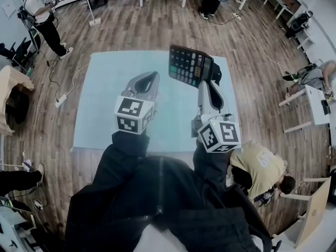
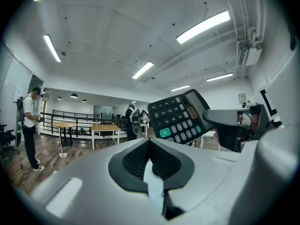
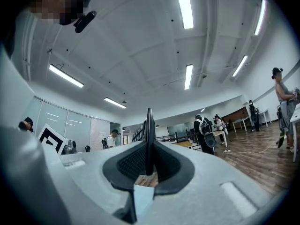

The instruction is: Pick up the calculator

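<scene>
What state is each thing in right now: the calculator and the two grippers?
Calculator: lifted off the table, tilted, keys toward the head view.
Right gripper: jaws shut on the calculator's edge.
Left gripper: jaws together, nothing between them.

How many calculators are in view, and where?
1. The black rectangular calculator is clamped between the fingers of the right gripper, held above the pale blue table. Another could be hidden under the person's dark sleeves.
</scene>
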